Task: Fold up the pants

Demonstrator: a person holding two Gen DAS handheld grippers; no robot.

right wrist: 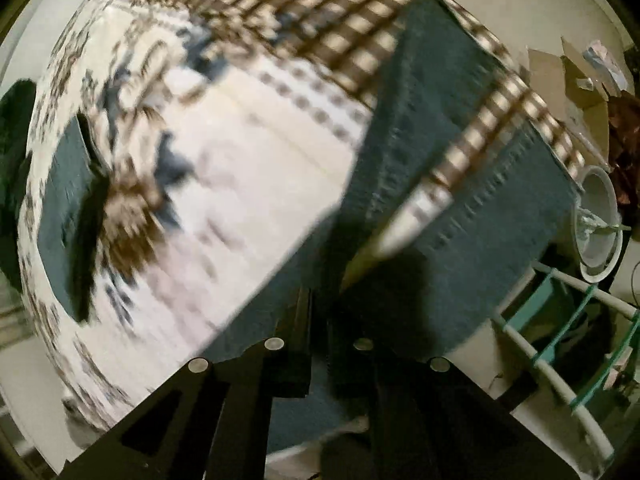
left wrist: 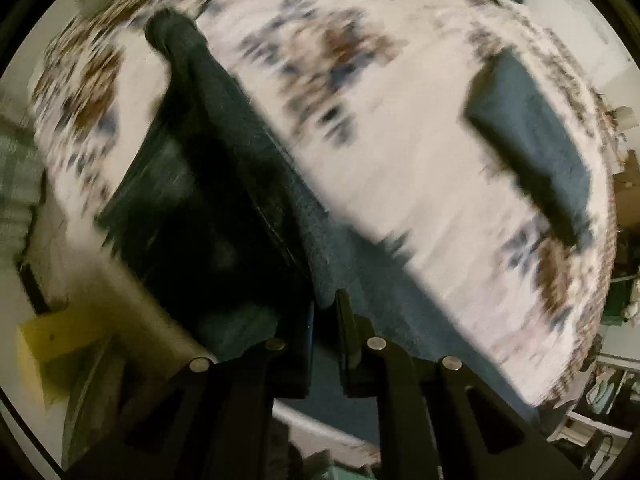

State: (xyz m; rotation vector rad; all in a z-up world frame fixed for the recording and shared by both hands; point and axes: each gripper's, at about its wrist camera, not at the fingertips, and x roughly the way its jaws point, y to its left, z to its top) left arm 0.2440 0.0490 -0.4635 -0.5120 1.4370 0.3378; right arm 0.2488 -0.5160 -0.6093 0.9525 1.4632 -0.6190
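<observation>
Dark blue-grey pants [left wrist: 224, 184] lie on a bed with a white, brown and blue patterned cover [left wrist: 400, 152]. My left gripper [left wrist: 325, 312] is shut on the pants fabric at the bed's near edge. In the right wrist view the pants [right wrist: 460, 168] spread up to the right, split by a strip of cover. My right gripper [right wrist: 319, 312] is shut on the pants fabric. Both views are motion-blurred.
A separate dark blue cloth piece [left wrist: 532, 136] lies on the cover to the right; it also shows in the right wrist view [right wrist: 64, 216]. A white bowl-like object [right wrist: 598, 224] and a white and green rack [right wrist: 560, 336] stand beside the bed. A cardboard box [right wrist: 576, 80] sits beyond.
</observation>
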